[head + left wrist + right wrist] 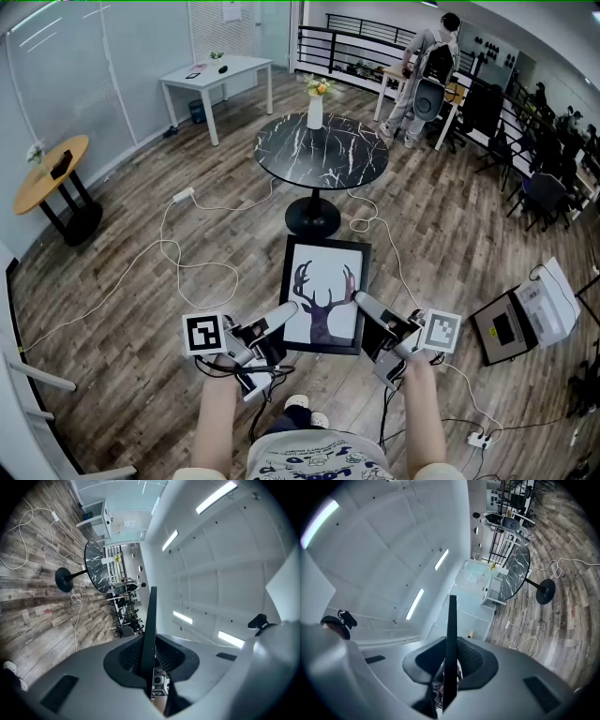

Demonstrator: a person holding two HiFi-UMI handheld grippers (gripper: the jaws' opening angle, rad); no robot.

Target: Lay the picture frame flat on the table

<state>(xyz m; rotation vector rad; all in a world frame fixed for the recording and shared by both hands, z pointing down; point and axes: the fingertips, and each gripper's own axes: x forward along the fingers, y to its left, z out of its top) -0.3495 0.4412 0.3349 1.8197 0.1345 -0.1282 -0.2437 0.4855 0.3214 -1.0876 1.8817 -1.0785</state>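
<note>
Two grippers share the one picture frame (323,298). The left gripper (287,315) has its jaws closed tight on the frame's left edge and the right gripper (362,302) on its right edge, and each gripper view shows the thin black rim pinched between the pads. The frame hangs over the wood floor (141,309), deer print facing up, short of the near edge of the one round marble table (347,164). One white vase (315,112) stands by that table's far edge, holding yellow flowers (320,86).
</note>
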